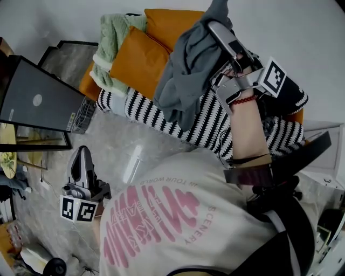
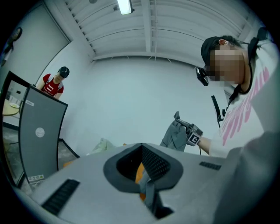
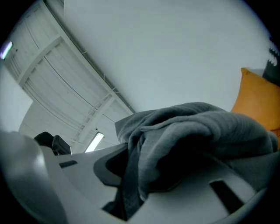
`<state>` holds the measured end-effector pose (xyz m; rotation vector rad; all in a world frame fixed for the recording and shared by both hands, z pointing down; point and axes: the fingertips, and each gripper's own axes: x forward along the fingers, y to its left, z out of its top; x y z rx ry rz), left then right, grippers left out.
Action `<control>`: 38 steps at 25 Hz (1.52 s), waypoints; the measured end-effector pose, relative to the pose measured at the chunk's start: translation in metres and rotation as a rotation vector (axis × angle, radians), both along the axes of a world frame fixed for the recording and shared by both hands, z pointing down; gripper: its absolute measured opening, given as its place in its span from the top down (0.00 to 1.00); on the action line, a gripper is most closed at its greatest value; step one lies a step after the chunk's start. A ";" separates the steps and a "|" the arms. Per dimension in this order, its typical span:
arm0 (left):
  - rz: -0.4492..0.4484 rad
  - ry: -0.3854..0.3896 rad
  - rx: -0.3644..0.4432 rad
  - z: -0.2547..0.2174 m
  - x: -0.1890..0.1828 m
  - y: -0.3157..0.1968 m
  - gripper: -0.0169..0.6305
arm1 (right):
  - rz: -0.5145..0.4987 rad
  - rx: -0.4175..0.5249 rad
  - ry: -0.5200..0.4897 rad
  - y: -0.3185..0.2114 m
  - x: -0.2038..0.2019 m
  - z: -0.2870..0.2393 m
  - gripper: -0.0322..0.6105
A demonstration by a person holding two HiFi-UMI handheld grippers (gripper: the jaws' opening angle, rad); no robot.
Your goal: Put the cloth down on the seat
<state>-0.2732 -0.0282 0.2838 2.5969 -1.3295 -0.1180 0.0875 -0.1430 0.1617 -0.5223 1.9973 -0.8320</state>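
The gray cloth (image 1: pixel 186 81) is up in the air, over the seat (image 1: pixel 172 24), and hangs in a bunch. The right gripper (image 1: pixel 218 33) holds it tight, with its jaws closed on a thick fold. The cloth's low end is just above a black and white stripy blanket (image 1: pixel 151 110) that covers the seat. An orange cushion (image 1: pixel 137 59) leans on the seat's back, and a green blanket (image 1: pixel 116 38) lies beside it. The left gripper (image 1: pixel 82 161) is low down and well away, over the pale stone floor (image 1: pixel 116 143). Its jaws are pressed together and hold nothing. A big dark board (image 1: pixel 32 99) stands on the left. The wall (image 1: pixel 64 19) behind the seat is white. A long lamp (image 2: pixel 124 5) shines on the white ceiling.
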 end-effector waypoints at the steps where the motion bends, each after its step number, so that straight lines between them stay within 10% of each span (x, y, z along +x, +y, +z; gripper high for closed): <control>1: 0.018 -0.002 -0.004 0.002 0.001 0.000 0.96 | 0.003 0.011 0.004 0.001 -0.001 -0.004 0.79; 38: -0.437 -0.002 -0.013 -0.002 -0.074 -0.029 0.96 | 0.070 0.271 0.154 -0.193 0.015 -0.132 0.79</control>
